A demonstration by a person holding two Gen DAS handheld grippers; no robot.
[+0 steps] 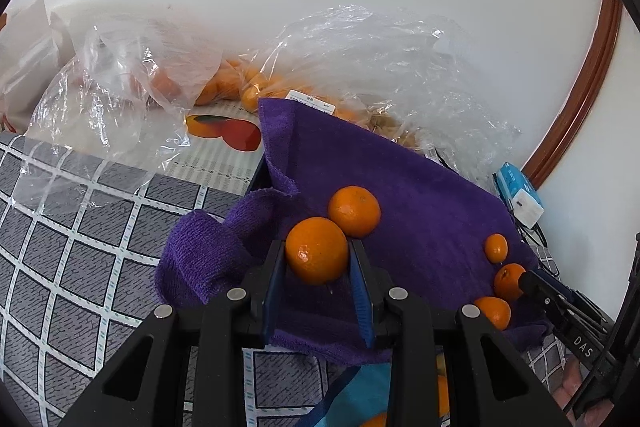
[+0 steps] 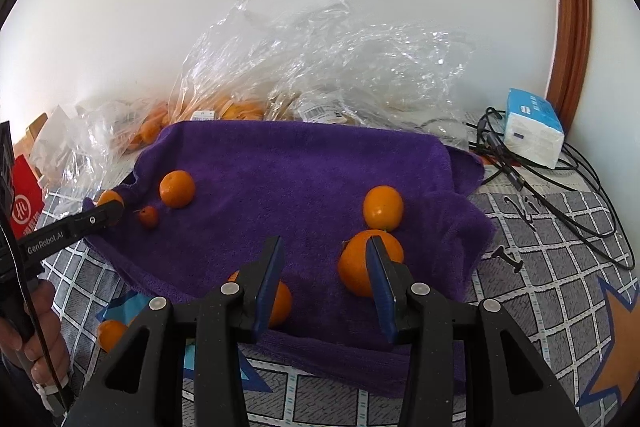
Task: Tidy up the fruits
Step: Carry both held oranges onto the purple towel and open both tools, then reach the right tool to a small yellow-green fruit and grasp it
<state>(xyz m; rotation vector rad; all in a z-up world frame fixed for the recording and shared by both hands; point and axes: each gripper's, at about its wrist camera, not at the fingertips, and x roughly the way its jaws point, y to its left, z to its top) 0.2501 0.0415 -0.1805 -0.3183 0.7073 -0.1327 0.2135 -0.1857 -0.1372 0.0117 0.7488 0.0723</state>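
A purple towel [image 1: 420, 195] [image 2: 296, 179] lies on the table with several oranges on it. My left gripper [image 1: 318, 259] is shut on an orange [image 1: 316, 251]; it also shows in the right wrist view [image 2: 109, 201] at the towel's left edge. A second orange [image 1: 354, 211] [image 2: 177, 188] lies just beyond it. My right gripper [image 2: 326, 259] is open above the towel, between one orange [image 2: 280, 301] and another orange [image 2: 360, 263]. A further orange [image 2: 383, 207] lies behind. A small red fruit [image 2: 149, 216] sits near the left gripper.
Clear plastic bags [image 2: 320, 67] [image 1: 120, 87] with more oranges lie along the wall behind the towel. A tissue pack [image 2: 534, 133] and black cables [image 2: 532, 183] lie at the right. An orange [image 2: 110, 334] lies off the towel at the front left. A red packet [image 2: 24, 207] is at the far left.
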